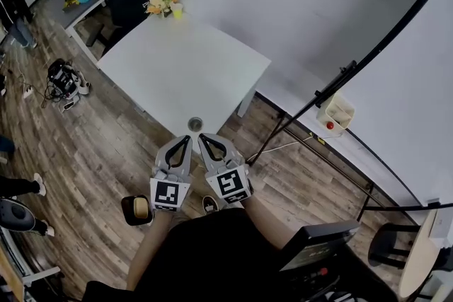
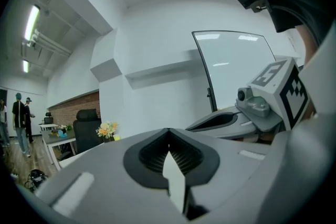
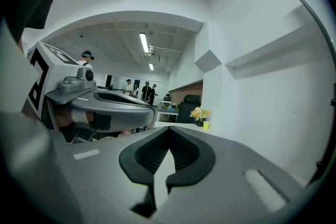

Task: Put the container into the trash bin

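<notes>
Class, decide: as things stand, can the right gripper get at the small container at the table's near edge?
Probably yes: the container lies just ahead of the right gripper, nothing between, though its jaws are shut.

— Where does the head view look from?
— High overhead, steeply down on the white table [image 1: 191, 67]; its near corner is just ahead of the left gripper [image 1: 185, 139] and right gripper [image 1: 204, 138].
— And the gripper views?
— Each rides close behind its own jaws, facing level across the table. Both show the flowers [image 2: 106, 129] at the far corner.
</notes>
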The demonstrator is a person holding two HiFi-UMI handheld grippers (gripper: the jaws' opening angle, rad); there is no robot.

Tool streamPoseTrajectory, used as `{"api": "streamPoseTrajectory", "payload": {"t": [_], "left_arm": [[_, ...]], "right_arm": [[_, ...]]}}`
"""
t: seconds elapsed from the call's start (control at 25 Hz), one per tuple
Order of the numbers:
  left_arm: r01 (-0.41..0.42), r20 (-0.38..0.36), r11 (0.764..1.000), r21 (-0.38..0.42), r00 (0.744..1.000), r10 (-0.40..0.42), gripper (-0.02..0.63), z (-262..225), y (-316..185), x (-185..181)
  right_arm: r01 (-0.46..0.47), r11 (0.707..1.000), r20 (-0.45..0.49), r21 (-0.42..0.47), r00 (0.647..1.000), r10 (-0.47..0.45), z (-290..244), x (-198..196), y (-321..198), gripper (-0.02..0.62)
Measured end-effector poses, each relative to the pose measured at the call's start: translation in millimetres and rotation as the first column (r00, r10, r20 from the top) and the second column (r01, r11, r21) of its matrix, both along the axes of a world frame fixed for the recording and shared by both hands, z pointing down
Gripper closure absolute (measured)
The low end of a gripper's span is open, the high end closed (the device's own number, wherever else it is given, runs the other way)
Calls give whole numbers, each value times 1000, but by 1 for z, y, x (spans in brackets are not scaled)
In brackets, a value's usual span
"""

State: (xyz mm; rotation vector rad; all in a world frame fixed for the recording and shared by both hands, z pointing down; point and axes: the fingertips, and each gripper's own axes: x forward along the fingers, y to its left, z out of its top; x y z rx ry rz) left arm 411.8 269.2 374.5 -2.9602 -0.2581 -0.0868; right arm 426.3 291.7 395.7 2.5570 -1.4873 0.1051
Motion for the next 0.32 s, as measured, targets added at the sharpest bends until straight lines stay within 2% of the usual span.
{"api": "streamPoseTrajectory", "payload": {"t": [0.16, 0.32], "left_arm": [[15, -28, 1000, 19, 1000, -14, 609, -3, -15, -2], [30, -25, 1000, 9, 999, -30, 609, 4, -17, -2]], "right_arm": [[20, 1000, 1, -16, 1000, -20, 2, -3, -15, 586], [37, 999, 8, -36, 999, -36, 8, -3, -14, 586]]}}
